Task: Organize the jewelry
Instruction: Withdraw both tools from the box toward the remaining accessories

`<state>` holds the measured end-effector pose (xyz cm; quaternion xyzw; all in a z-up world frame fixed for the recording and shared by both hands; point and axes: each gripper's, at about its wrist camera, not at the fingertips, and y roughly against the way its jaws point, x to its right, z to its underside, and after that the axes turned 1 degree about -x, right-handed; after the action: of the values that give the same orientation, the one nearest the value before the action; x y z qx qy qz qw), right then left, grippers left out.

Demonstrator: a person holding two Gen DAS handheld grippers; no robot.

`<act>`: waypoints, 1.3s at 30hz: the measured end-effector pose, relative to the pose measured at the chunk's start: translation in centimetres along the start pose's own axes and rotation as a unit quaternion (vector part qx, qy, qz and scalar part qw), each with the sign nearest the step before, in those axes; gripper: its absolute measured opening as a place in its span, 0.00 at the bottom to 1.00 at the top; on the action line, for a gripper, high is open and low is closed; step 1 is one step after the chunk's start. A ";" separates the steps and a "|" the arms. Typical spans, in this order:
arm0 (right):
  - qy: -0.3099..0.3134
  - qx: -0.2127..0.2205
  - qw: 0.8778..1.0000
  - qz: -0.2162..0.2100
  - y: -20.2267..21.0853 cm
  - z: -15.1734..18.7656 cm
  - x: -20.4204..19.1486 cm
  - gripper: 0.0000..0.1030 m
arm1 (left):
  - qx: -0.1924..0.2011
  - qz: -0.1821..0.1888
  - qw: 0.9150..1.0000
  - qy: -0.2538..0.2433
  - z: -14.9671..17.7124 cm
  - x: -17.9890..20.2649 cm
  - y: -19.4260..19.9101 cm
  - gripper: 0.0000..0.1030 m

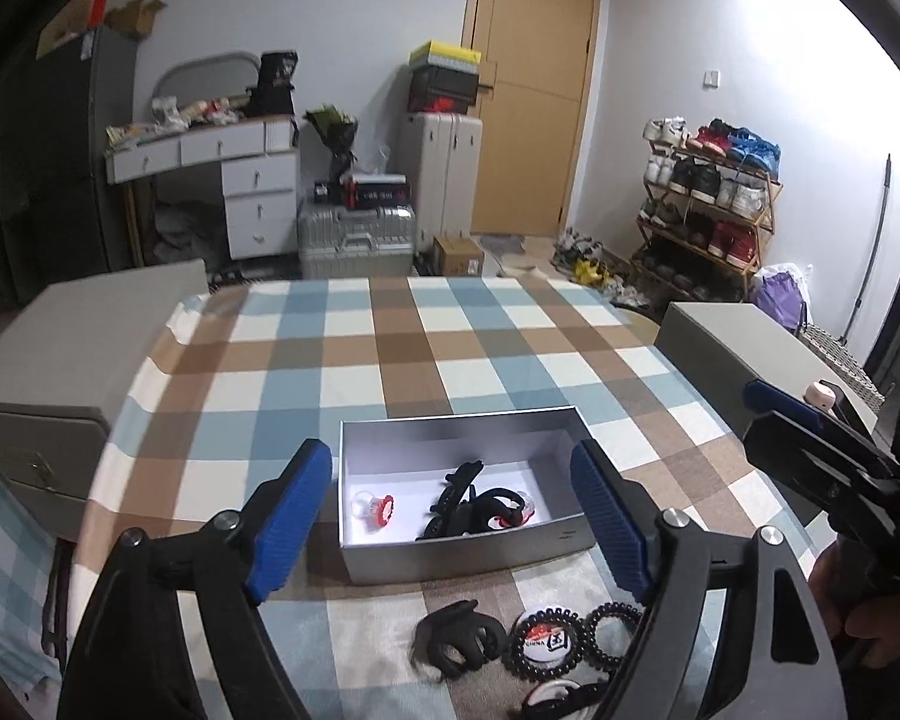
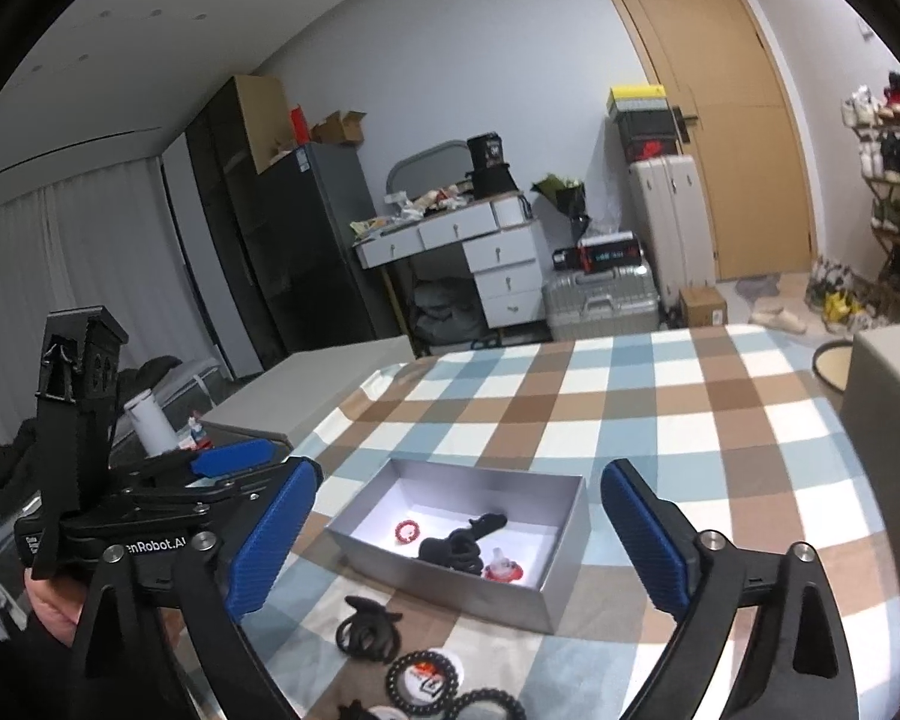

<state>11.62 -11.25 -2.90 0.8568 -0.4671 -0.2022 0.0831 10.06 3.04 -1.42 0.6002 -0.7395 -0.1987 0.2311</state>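
Observation:
A grey open box (image 1: 564, 417) (image 2: 354, 507) stands on the plaid tablecloth. Inside lie a red ring (image 1: 375, 506) (image 2: 406, 531), black hair clips (image 1: 459, 504) (image 2: 459, 543) and a red-and-white piece (image 1: 525, 507) (image 2: 503, 570). In front of the box lie a black claw clip (image 1: 459, 639) (image 2: 369, 630), a badge ringed by a black spiral hair tie (image 1: 546, 642) (image 2: 426, 681) and another spiral tie (image 1: 615, 624) (image 2: 489, 705). My left gripper (image 1: 450, 522) is open and empty, above the box's near side. My right gripper (image 2: 456, 540) is open and empty, also facing the box.
Grey boxes stand at the table's left (image 1: 60, 348) and right (image 1: 744, 342). The right gripper (image 1: 810, 450) shows at the right of the left wrist view; the left gripper (image 2: 150, 516) shows at the left of the right wrist view. Furniture, suitcases and a shoe rack (image 1: 708, 204) stand behind.

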 end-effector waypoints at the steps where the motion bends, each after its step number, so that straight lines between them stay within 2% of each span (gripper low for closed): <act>1: 0.002 0.002 1.000 0.001 0.3 0.0 -0.1 0.98 | 0.007 -0.009 1.000 -0.001 0.1 0.1 0.4 0.81; 4: 0.013 0.009 1.000 0.002 1.4 0.3 -0.9 1.00 | 0.024 -0.027 0.999 0.001 0.4 0.1 1.2 0.85; 8: 0.023 0.009 1.000 0.001 2.7 0.8 -1.6 1.00 | 0.037 -0.043 0.998 0.019 1.2 -0.3 2.1 0.98; 13: 0.032 0.000 0.999 -0.004 4.2 2.3 -2.0 1.00 | 0.048 -0.059 0.996 0.046 3.0 -1.1 3.4 0.98; 16: 0.040 -0.014 0.999 -0.003 4.8 3.8 -2.3 1.00 | 0.042 -0.053 0.996 0.057 4.5 -1.5 3.8 0.99; 19: 0.044 -0.041 0.998 -0.003 4.7 5.7 -2.4 1.00 | 0.020 -0.068 0.996 0.052 6.1 -1.6 3.7 0.99; 22: 0.038 -0.071 0.997 -0.012 4.1 7.6 -2.5 1.00 | 0.001 -0.078 0.995 0.070 7.5 -2.3 3.6 0.99; 29: 0.015 -0.154 0.985 -0.076 1.6 11.9 -3.9 1.00 | -0.038 -0.088 0.990 0.102 10.1 -3.9 4.0 0.99; 33: -0.015 -0.195 0.975 -0.109 -0.7 13.3 -4.2 0.89 | -0.052 -0.085 0.988 0.118 10.7 -4.5 4.0 0.99; 36: -0.035 -0.219 0.970 -0.104 -2.2 14.0 -4.0 0.83 | -0.058 -0.080 0.988 0.115 11.1 -4.5 4.0 0.99; 39: -0.033 -0.226 0.970 -0.088 -2.9 14.1 -4.1 0.82 | -0.060 -0.080 0.989 0.113 11.2 -4.5 3.9 0.99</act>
<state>5.88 -5.58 -15.54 0.8464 -0.3348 -0.3371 0.2406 1.24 8.45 -8.81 0.6609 -0.6451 -0.1919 0.3321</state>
